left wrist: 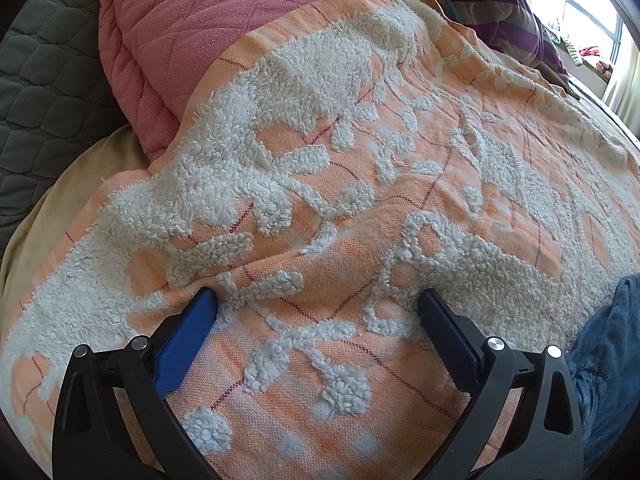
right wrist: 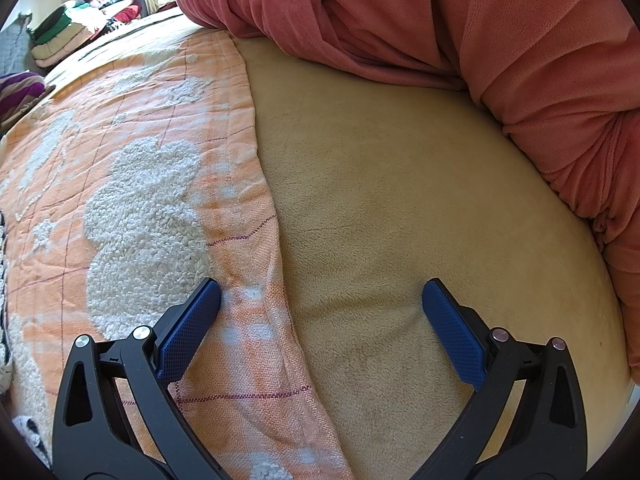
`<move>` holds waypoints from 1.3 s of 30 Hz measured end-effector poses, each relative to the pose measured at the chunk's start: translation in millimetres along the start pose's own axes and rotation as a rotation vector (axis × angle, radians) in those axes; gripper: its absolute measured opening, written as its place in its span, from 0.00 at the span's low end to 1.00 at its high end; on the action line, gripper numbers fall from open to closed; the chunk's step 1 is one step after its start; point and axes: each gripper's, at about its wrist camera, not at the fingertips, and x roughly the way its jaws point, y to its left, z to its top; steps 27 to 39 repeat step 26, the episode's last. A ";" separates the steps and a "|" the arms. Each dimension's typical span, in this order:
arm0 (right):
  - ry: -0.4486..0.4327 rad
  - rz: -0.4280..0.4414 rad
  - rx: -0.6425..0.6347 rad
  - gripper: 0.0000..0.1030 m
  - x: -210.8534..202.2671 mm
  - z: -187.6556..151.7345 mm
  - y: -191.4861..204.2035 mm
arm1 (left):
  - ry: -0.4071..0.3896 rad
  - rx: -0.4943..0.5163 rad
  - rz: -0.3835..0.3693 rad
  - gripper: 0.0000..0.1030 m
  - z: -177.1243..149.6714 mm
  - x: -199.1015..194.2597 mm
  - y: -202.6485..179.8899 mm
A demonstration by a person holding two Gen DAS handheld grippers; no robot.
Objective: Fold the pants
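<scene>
From the left wrist view, the left gripper (left wrist: 316, 304) hangs low over the bed, its jaws spread wide with nothing between them but the orange bedspread (left wrist: 420, 208) and its fluffy white tufting. A pink quilted blanket (left wrist: 192, 32) lies bunched toward the far left of the bed, with a grey quilt (left wrist: 44, 80) beyond it. At the right edge of this view, near the bed's near side, a piece of blue denim (left wrist: 608, 360) shows; I take it for the pants, though too little is visible to tell how they lie or whether any fold is made.

From the right wrist view, the right gripper (right wrist: 320, 300) also has its jaws wide apart and empty. It straddles the hem of the orange bedspread, where it ends over a tan sheet (right wrist: 420, 200). The pink blanket is heaped along the far right edge. No pants appear here.

As far as I can judge, neither gripper has hold of the garment, so the folding looks either not begun or between steps.
</scene>
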 end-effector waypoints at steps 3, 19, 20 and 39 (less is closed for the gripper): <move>0.000 0.000 0.000 0.92 0.0 -0.1 0.1 | -0.003 0.000 0.000 0.96 2.0 0.9 -1.7; 0.000 0.000 0.000 0.92 0.1 -0.1 0.1 | -0.007 0.001 0.009 0.96 2.4 5.7 -1.9; 0.000 0.000 0.000 0.92 0.0 -0.1 0.1 | -0.006 0.000 0.007 0.96 2.8 5.7 -2.0; 0.000 0.000 0.000 0.92 0.1 0.0 0.0 | -0.003 0.002 0.010 0.96 1.1 2.8 -3.2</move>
